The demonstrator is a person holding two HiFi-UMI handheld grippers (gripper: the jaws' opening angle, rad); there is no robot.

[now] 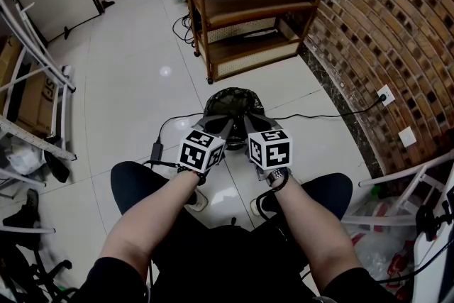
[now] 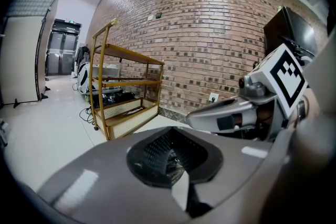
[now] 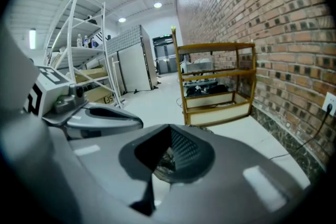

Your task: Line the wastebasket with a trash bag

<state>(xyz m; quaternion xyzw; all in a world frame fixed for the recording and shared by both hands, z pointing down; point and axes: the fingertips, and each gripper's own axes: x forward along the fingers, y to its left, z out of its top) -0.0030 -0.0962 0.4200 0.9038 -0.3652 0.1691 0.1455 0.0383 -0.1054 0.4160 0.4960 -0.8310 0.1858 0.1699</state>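
Observation:
A dark mesh wastebasket (image 1: 233,101) stands on the white floor just beyond both grippers. My left gripper (image 1: 218,125) and right gripper (image 1: 251,124) are side by side above the person's knees, pointing down at its near rim. Both are shut with nothing between the jaws. In the left gripper view, the basket's mesh (image 2: 160,150) shows through the opening behind the closed left gripper (image 2: 177,131), and the right gripper (image 2: 236,115) sits to the right. In the right gripper view, the mesh (image 3: 181,150) shows behind the closed right gripper (image 3: 169,128). I see no separate trash bag.
A wooden shelf unit (image 1: 248,7) stands behind the basket, against the brick wall (image 1: 397,32). A black cable (image 1: 312,116) runs across the floor to a wall socket (image 1: 385,94). White metal racks (image 1: 35,74) and boxes fill the left side. Plastic bags (image 1: 383,238) lie at the right.

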